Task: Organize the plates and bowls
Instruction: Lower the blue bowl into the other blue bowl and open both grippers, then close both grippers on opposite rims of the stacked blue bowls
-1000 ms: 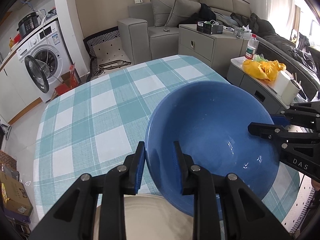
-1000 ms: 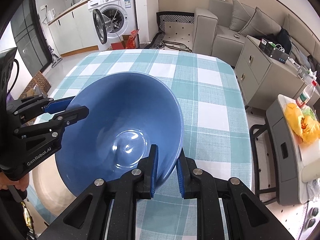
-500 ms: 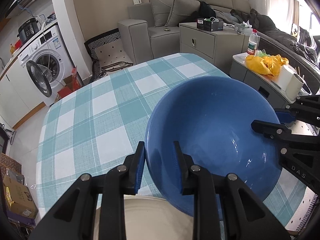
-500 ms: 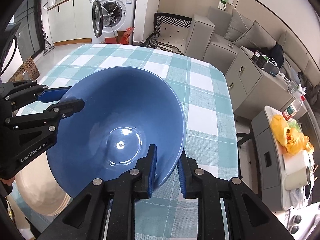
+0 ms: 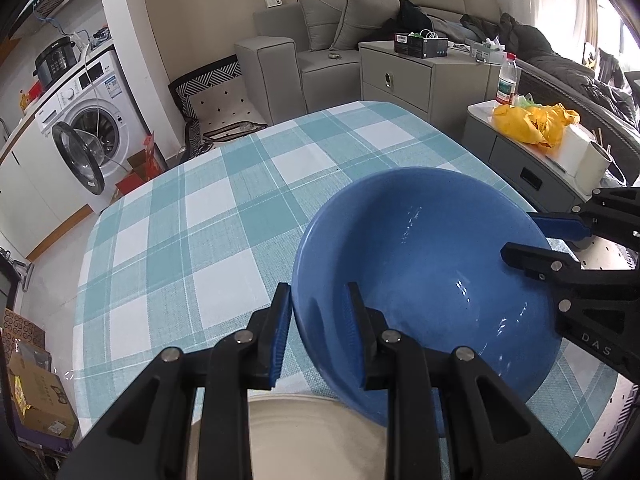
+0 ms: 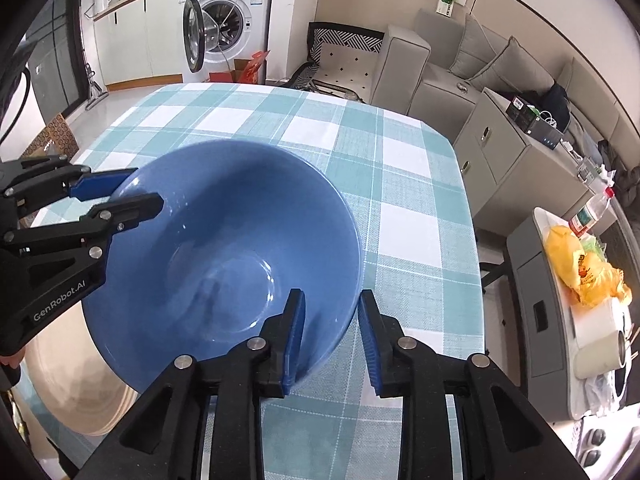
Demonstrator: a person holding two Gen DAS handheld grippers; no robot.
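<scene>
1. Left wrist view: the left gripper (image 5: 318, 334) rises from the bottom edge with its fingers (image 5: 280, 334) clamped on the near-left rim of the blue bowl (image 5: 420, 264), one finger outside the wall and one inside.
2. The bowl fills the centre right of the frame, tilted, over the teal-and-white checked tabletop (image 5: 200, 240).
3. A cream plate (image 5: 304, 436) lies at the bottom centre, partly under the bowl and behind the gripper.
4. The right gripper (image 5: 536, 240) reaches in from the right edge and straddles the bowl's far-right rim.
5. A washing machine (image 5: 88, 120) with its door open stands at the upper left; a yellow bag (image 5: 532, 120) sits at the upper right.
6. Right wrist view: the right gripper (image 6: 330, 338) rises from the bottom centre, its jaws have just been opening, and the bowl (image 6: 224, 248) rim is between the fingers (image 6: 294, 336); a gap shows beside the right finger, so the rim looks released.
7. The bowl sits at centre left of the frame above the tabletop (image 6: 400, 208).
8. The left gripper (image 6: 132, 196) comes from the left edge, pinching the bowl's upper-left rim.
9. The plate (image 6: 72, 392) shows at the lower left beneath the bowl.
</scene>
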